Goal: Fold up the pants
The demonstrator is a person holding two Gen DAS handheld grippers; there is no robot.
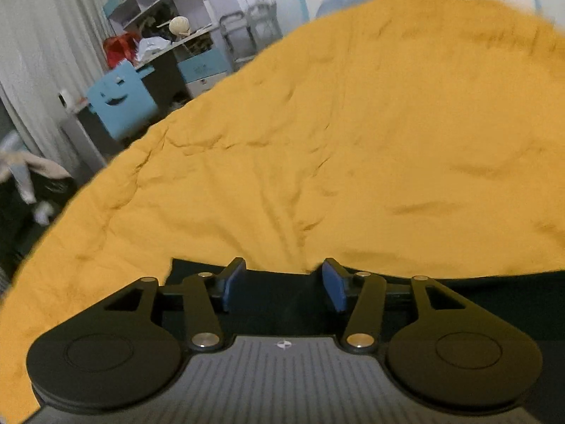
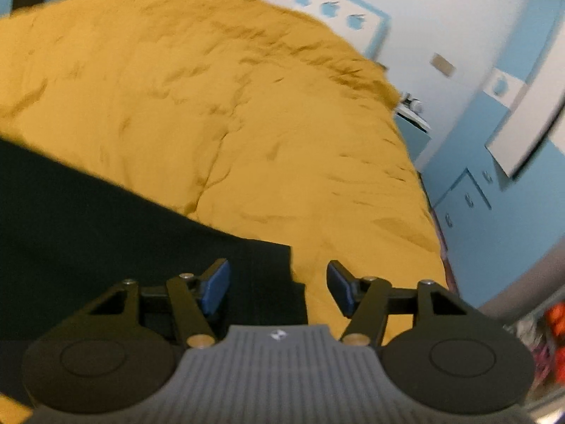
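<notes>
Left hand-held gripper [image 1: 284, 284] angled downward, jaws apart, nothing between the pads. Right hand-held gripper [image 2: 279, 288] likewise tilted down, jaws spread and empty. Dark pants [image 2: 106, 226] lie flat on the yellow bedspread [image 1: 353, 141], beneath both.

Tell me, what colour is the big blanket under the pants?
Mustard yellow, plain with no pattern. The blanket shows best in the left wrist view.
</notes>
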